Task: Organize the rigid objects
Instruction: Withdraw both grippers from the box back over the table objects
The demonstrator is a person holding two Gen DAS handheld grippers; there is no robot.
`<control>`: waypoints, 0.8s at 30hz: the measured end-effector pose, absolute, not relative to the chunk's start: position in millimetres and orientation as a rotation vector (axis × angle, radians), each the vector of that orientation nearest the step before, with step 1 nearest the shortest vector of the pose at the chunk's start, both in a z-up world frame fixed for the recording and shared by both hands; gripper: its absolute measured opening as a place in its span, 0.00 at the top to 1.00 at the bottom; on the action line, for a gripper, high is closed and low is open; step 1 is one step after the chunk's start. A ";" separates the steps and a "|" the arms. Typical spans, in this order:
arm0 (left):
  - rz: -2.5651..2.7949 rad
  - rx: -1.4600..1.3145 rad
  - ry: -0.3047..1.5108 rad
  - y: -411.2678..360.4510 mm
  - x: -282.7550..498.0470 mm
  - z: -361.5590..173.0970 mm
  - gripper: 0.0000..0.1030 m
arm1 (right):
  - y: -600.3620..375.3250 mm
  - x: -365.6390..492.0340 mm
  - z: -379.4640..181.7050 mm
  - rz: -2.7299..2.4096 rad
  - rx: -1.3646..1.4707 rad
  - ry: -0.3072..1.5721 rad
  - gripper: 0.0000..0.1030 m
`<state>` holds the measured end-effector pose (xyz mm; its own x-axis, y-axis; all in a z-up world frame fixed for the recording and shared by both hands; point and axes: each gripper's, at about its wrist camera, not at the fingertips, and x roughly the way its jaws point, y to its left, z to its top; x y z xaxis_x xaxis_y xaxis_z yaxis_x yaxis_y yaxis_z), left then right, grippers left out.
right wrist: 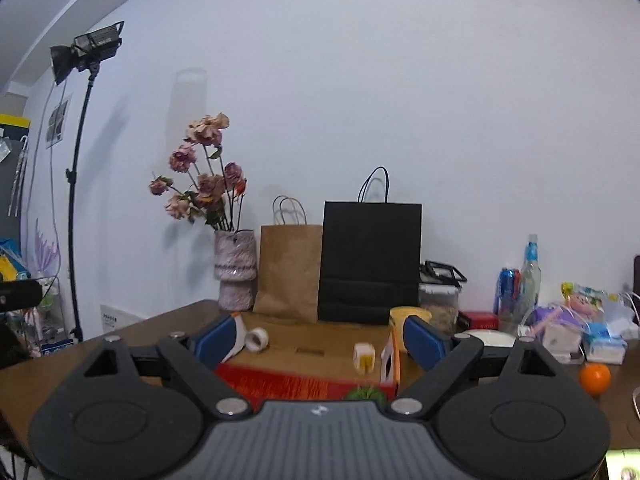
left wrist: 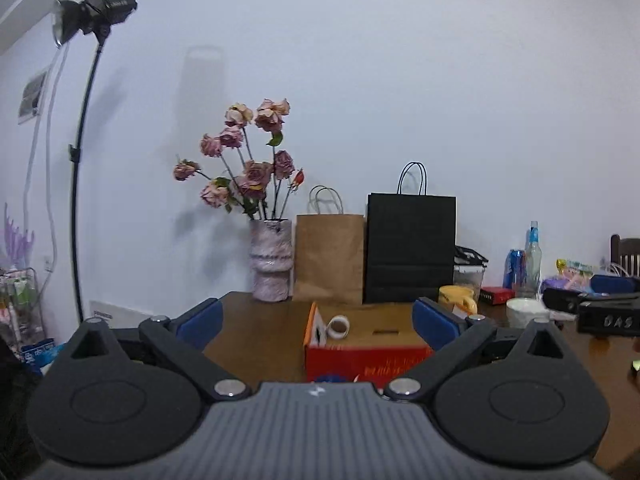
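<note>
An open cardboard box with a red front wall (left wrist: pixel 368 356) (right wrist: pixel 288 384) sits on the brown table straight ahead of both grippers. Inside it lies a roll of tape (left wrist: pixel 338 327) (right wrist: pixel 256 339). The right wrist view also shows a small white and yellow cube (right wrist: pixel 364 357) in the box and a green object (right wrist: pixel 364 394) at its near edge. An orange (right wrist: pixel 595 378) rests on the table to the right. My left gripper (left wrist: pixel 318 320) is open and holds nothing. My right gripper (right wrist: pixel 320 340) is open too, with nothing between its blue pads.
Along the white wall behind the box stand a vase of dried roses (left wrist: pixel 270 264), a brown paper bag (left wrist: pixel 330 260) and a black paper bag (left wrist: pixel 410 248). To the right are a yellow mug (left wrist: pixel 458 296), a white bowl (left wrist: pixel 526 308), a bottle (left wrist: pixel 533 260) and clutter. A light stand (left wrist: pixel 80 200) rises at left.
</note>
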<state>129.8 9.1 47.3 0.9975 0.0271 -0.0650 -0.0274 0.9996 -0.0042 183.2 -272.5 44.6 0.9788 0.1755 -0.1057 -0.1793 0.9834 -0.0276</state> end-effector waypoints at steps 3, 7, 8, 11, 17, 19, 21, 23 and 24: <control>0.070 0.025 0.061 12.6 97.0 32.1 0.00 | -272.6 140.7 31.1 0.169 -0.038 0.085 0.05; 0.090 0.067 0.109 12.0 71.0 18.0 0.00 | -275.1 98.8 13.4 0.199 0.002 0.121 0.03; 0.074 0.081 0.121 11.8 68.8 17.6 0.00 | -276.4 91.8 10.2 0.207 0.018 0.136 0.03; 0.058 0.071 0.138 10.6 54.6 15.4 0.00 | -277.5 76.7 3.6 0.232 0.038 0.163 0.03; 0.030 0.074 0.141 4.5 41.7 17.7 0.00 | -276.2 66.0 0.0 0.248 0.006 0.191 0.03; 0.021 0.064 0.142 3.6 41.0 18.8 0.00 | -276.1 65.4 0.3 0.249 0.010 0.184 0.03; 0.020 0.057 0.145 3.6 42.0 18.5 0.00 | -275.6 67.6 0.0 0.251 0.017 0.193 0.03; 0.019 0.064 0.153 3.0 44.3 16.9 0.00 | -275.3 71.7 -1.5 0.248 0.016 0.207 0.03; 0.021 0.065 0.157 3.0 45.9 15.9 0.00 | -275.0 72.9 -3.6 0.251 0.015 0.215 0.03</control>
